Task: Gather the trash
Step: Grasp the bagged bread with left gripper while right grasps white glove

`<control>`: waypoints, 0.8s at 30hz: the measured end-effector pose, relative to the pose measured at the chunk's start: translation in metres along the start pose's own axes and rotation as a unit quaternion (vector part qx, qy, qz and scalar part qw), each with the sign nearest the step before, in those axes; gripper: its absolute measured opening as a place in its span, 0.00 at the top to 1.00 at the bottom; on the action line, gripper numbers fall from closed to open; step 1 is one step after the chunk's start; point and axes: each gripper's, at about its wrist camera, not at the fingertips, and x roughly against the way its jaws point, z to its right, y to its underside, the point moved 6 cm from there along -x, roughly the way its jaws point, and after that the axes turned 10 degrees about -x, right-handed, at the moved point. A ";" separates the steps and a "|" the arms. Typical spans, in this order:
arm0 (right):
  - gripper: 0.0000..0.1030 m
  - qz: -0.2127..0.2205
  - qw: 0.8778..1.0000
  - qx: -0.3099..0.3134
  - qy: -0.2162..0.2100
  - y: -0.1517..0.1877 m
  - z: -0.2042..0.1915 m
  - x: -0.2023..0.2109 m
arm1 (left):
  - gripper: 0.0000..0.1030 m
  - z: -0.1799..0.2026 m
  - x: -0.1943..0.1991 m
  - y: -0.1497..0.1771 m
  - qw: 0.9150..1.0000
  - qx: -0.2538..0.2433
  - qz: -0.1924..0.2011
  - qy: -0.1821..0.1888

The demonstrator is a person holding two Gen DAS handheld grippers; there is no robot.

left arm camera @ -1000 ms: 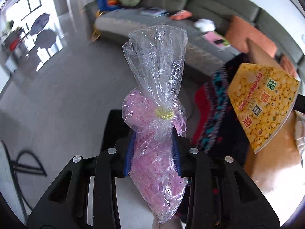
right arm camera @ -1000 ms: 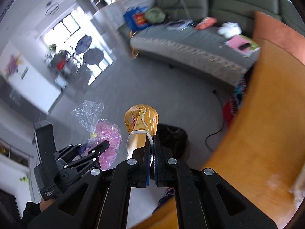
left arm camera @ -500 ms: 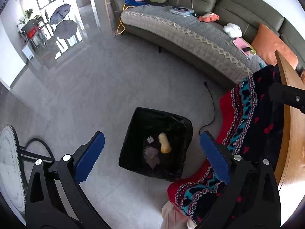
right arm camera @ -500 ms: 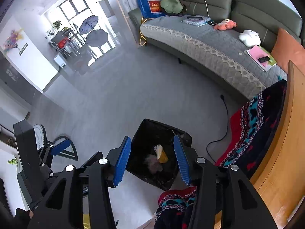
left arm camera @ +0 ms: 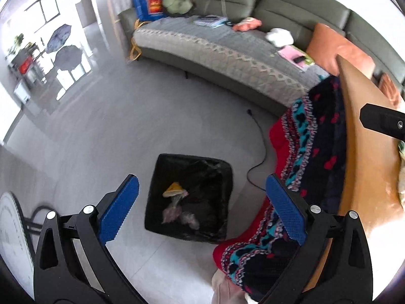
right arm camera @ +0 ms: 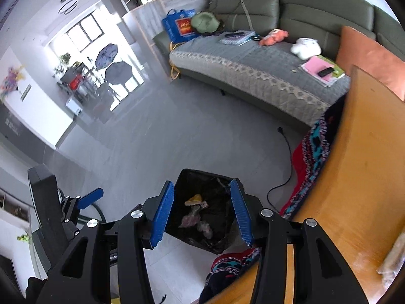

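Observation:
A black-lined trash bin stands on the grey floor below both grippers; it also shows in the right wrist view. Inside lie a pink-filled clear bag and a yellow package; the bag and the package show in the right wrist view too. My left gripper is open wide and empty above the bin. My right gripper is open and empty, also above the bin. The left gripper shows at the lower left of the right wrist view.
A wooden table runs along the right, with a patterned red and black blanket hanging off its edge. A black cable lies on the floor. A grey sofa with loose items stands behind. A white fan stands at left.
One second ago the left gripper held the pink bag and the right held the yellow package. Both opened and the items now lie in the bin. Since then the view has shifted slightly.

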 end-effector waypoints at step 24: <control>0.47 0.115 0.971 -0.173 0.117 0.034 0.265 0.165 | 0.06 0.290 0.037 -0.043 0.966 -0.206 0.040 0.150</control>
